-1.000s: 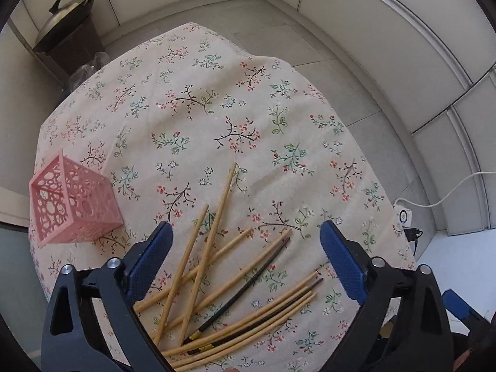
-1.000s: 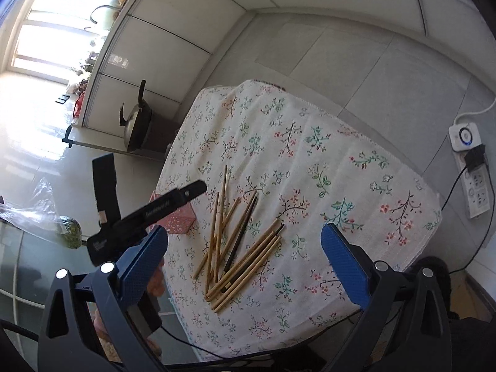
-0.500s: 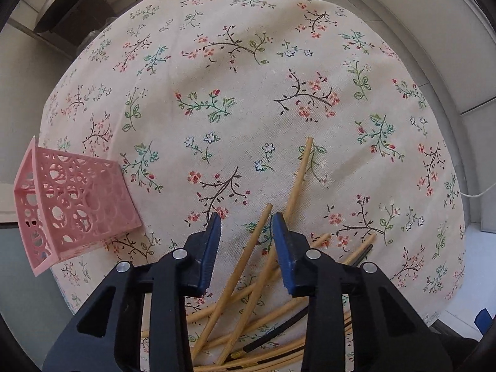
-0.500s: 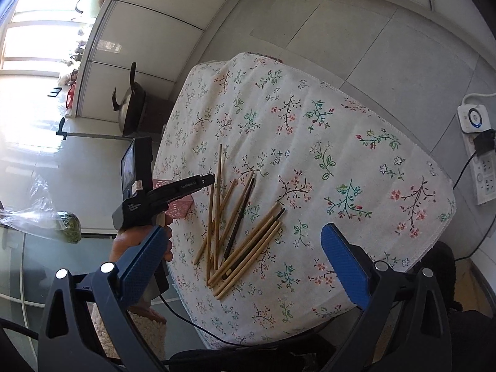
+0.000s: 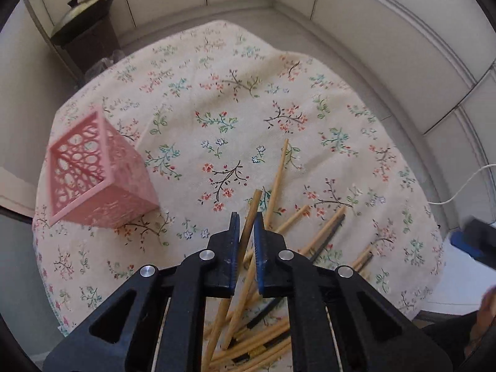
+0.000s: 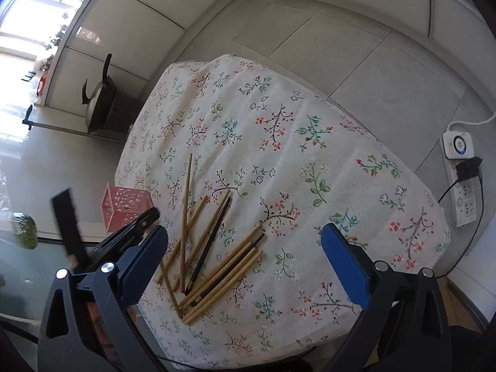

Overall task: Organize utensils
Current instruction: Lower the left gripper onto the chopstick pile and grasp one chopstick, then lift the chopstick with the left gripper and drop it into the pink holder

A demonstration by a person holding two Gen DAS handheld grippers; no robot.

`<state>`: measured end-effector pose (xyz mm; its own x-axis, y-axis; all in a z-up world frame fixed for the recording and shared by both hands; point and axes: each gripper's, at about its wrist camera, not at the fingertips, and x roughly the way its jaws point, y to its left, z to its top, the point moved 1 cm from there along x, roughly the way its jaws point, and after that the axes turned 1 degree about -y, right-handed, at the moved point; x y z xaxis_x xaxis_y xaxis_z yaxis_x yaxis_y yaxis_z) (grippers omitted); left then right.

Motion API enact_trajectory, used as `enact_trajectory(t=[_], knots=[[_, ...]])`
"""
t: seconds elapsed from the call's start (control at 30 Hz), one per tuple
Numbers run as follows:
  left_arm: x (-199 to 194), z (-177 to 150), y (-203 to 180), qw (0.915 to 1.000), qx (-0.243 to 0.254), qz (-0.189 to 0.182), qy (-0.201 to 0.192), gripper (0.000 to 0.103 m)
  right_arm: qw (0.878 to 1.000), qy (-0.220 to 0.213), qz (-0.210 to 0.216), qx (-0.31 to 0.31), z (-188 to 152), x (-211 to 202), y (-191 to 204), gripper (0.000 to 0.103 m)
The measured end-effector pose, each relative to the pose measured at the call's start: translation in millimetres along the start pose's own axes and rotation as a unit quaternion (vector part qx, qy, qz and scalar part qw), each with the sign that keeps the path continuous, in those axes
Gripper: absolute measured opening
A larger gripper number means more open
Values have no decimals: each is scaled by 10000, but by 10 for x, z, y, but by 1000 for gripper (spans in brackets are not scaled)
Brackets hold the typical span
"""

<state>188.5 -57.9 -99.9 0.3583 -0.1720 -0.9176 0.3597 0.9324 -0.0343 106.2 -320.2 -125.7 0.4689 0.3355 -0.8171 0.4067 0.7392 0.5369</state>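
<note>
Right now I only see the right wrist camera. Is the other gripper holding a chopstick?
Observer: Yes. In the left wrist view the left gripper is shut on one pale chopstick, whose end pokes out past the jaws.
Operator: Is anything inside the pink holder?
Observer: No. That view looks into the open top of the pink holder, and no chopstick is inside.
</note>
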Motion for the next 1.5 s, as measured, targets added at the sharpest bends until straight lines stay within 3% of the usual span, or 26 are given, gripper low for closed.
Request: enact_trajectory(t=[0.13, 0.27, 0.53, 0.6, 0.63, 0.67, 0.7, 0.73, 0.97, 1.3, 1.5], knots=[[-579, -409, 1, 9971, 12, 18, -758, 7, 9990, 77, -320, -302, 240, 409, 430, 96], [-1172, -779, 193, 9902, -126, -9, -1394, 5, 9982, 317, -379, -338, 382, 828, 746, 94], [-1822, -1300, 561, 9721, -688, 109, -2241, 5, 9931, 525, -979, -362, 451, 1494, 1095, 74], [-1911, -1357, 627, 9682, -819, 131, -2361, 5, 9913, 690, -1095, -242, 436, 1634, 1082, 62], [-1936, -1366, 653, 9665, -870, 122, -2410, 5, 9905, 596, -1205, -282, 429, 1649, 1106, 61], [-1954, -1363, 675, 9648, -922, 116, -2459, 5, 9900, 473, -1253, -438, 422, 1648, 1160, 43], [-1972, -1377, 712, 9636, -962, 127, -2491, 5, 9892, 568, -1230, -555, 416, 1681, 1196, 7], [-1981, -1378, 726, 9625, -1011, 139, -2515, 5, 9904, 620, -1127, -509, 408, 1677, 1193, 7], [-2145, -1434, 768, 9548, -1241, 134, -2696, 5, 9916, -412, -511, -1113, 409, 750, 1358, 5], [-2457, -1312, 741, 9415, -1447, 52, -3044, 5, 9656, -1587, 376, -2026, -16, -930, 1656, 5], [-2650, -961, 908, 9214, -1807, 40, -3440, 5, 9580, -1792, 840, -2074, -24, -1523, 1857, 5]])
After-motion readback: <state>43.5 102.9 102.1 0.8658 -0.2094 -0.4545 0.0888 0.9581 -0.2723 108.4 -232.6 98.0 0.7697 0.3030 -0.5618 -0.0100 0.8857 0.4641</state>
